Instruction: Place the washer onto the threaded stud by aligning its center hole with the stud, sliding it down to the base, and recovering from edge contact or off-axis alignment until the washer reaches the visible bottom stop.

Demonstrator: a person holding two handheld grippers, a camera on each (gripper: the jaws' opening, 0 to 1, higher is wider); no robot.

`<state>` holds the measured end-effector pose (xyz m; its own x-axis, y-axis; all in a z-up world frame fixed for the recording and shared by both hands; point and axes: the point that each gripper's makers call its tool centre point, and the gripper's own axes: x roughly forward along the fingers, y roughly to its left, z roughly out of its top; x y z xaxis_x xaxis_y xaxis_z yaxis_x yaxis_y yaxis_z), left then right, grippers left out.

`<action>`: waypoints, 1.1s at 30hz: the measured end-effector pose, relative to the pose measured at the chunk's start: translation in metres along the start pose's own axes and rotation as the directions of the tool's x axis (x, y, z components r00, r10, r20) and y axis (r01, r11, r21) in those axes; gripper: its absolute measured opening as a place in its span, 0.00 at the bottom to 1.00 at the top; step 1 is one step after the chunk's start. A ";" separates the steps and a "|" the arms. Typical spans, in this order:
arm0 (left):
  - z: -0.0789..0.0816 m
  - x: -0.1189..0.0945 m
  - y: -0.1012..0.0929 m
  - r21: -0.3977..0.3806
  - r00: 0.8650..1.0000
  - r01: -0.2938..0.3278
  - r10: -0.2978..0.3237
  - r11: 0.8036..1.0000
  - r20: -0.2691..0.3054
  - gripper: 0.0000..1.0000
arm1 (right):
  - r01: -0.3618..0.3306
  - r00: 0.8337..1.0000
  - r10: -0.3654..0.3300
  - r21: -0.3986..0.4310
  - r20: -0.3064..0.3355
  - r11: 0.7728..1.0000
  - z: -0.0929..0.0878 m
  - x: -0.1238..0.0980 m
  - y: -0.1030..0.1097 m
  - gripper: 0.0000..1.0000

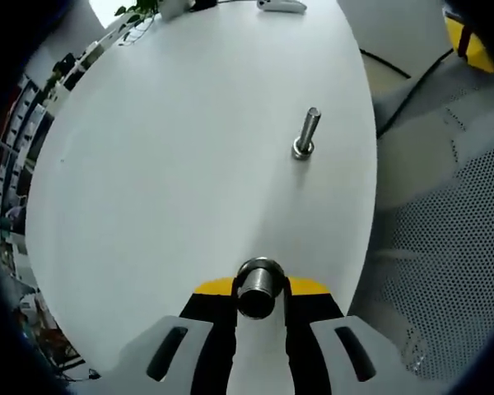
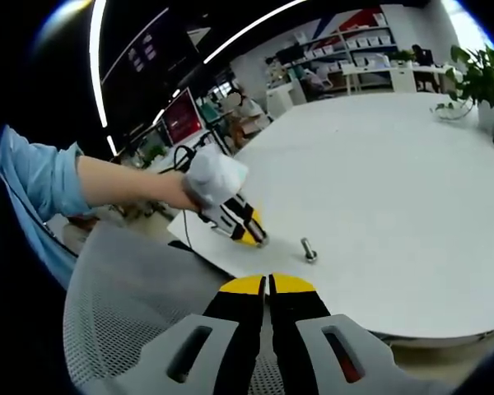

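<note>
Below, a white bench (image 1: 173, 181) carries a bolt (image 1: 306, 133) at upper right of the left gripper view, while the left gripper (image 1: 260, 290) clenches a metal ring (image 1: 258, 286); the right gripper (image 2: 268, 285) sits clenched, empty.

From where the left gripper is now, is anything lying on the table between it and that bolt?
Nothing visible does. The left gripper, shut on a threaded metal piece, faces the bolt across bare white table.
</note>
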<state>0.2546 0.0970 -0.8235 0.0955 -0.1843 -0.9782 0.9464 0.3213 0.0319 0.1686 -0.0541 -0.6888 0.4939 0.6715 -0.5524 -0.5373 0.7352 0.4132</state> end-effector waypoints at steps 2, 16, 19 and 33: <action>-0.001 0.000 -0.005 -0.014 1.000 -0.005 0.005 1.000 0.003 0.19 | -0.005 1.000 0.005 -0.005 -0.003 1.000 0.000 0.000 0.001 0.05; -0.011 -0.018 -0.018 -0.089 0.998 0.036 -0.032 0.995 0.047 0.33 | -0.031 1.000 0.030 -0.015 -0.009 0.999 -0.001 0.001 0.006 0.05; -0.013 -0.039 -0.011 -0.108 0.996 0.008 0.001 0.994 0.084 0.41 | -0.037 0.999 0.037 -0.019 -0.014 0.999 -0.001 0.001 0.007 0.05; -0.052 -0.208 0.025 -0.470 0.799 -0.174 0.403 0.866 0.446 0.46 | -0.087 0.991 0.080 -0.067 -0.107 0.994 -0.014 0.005 0.016 0.06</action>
<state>0.2424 0.1917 -0.6298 0.5950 -0.4324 -0.6775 0.6578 0.7463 0.1013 0.1527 -0.0397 -0.6952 0.3738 0.7143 -0.5917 -0.6229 0.6660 0.4105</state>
